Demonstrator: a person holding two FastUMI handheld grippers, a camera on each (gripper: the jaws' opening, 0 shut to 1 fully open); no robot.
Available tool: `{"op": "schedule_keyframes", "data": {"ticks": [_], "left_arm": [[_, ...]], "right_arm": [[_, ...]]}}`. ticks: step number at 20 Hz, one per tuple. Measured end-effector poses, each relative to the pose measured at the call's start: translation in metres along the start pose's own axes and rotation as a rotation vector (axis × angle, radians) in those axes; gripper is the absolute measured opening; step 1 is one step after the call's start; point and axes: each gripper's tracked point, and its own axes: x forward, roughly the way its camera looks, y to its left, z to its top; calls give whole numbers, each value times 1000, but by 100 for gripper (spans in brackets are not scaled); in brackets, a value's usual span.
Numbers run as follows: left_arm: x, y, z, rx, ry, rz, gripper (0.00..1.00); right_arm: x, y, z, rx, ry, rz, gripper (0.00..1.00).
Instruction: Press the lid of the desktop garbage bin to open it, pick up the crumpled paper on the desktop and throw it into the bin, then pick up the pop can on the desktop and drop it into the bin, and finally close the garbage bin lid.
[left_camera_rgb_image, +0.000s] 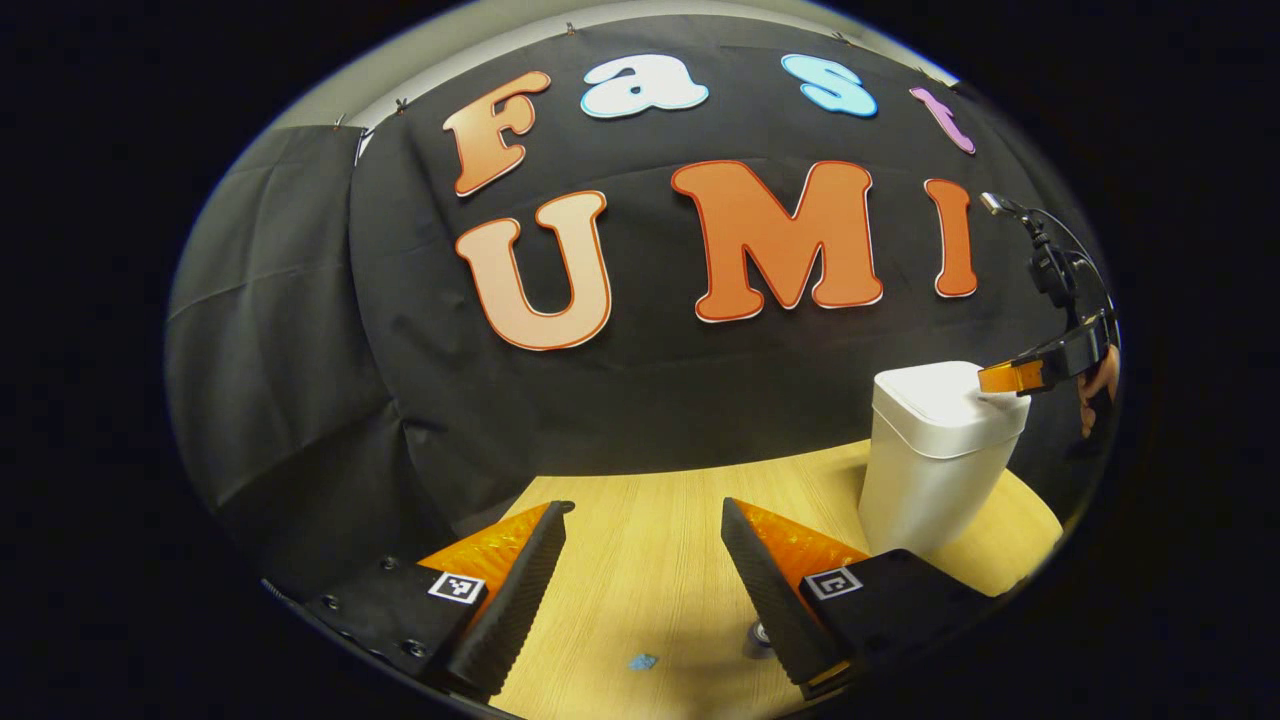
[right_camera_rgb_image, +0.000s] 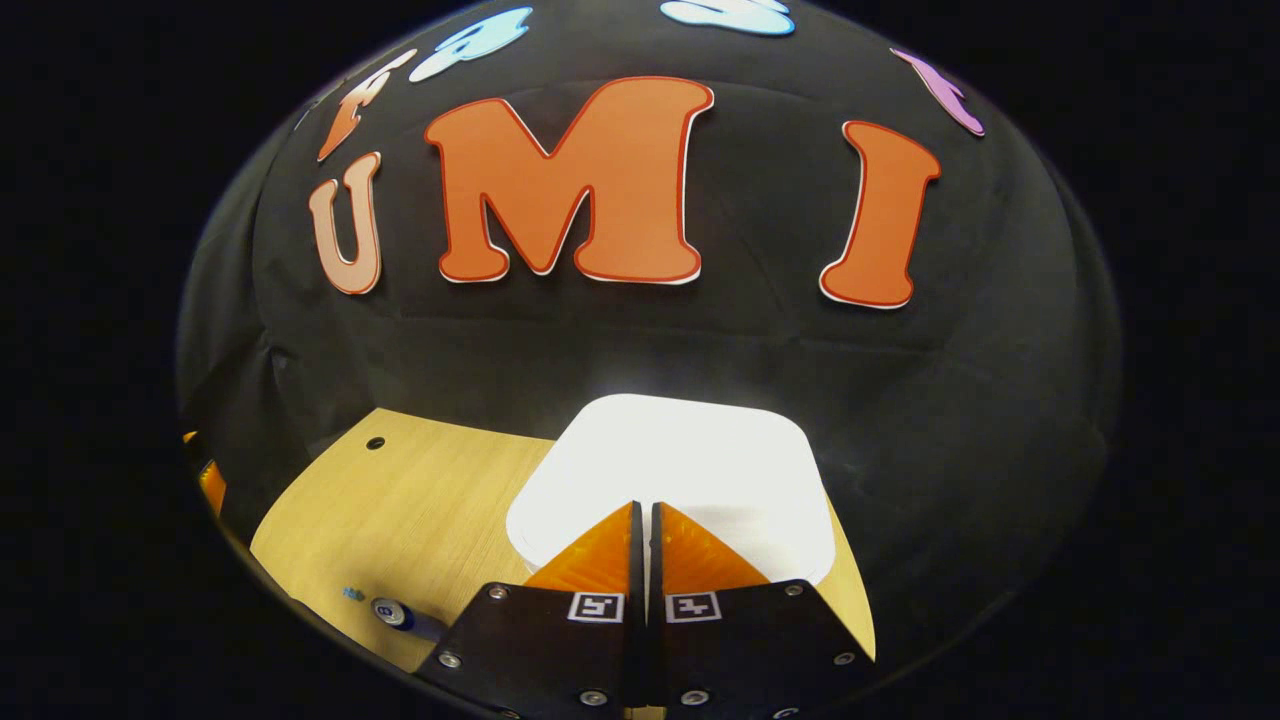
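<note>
In the right gripper view, the right gripper (right_camera_rgb_image: 645, 515) sits low centre with jaws pressed together, tips over the near edge of the white bin (right_camera_rgb_image: 690, 460), whose lid (right_camera_rgb_image: 680, 450) is down. A can (right_camera_rgb_image: 392, 612) lies on the bench (right_camera_rgb_image: 400, 500) at lower left. In the left gripper view, the left gripper (left_camera_rgb_image: 645, 515) has jaws spread over bare bench, the bin at right.
</note>
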Motion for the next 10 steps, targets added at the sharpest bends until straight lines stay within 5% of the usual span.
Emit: {"op": "schedule_keyframes", "data": {"ticks": [10], "left_arm": [[-1,-7,-5,22,27,-13,100]], "right_arm": [[10,-1,-14,20,79,-12,1]]}}
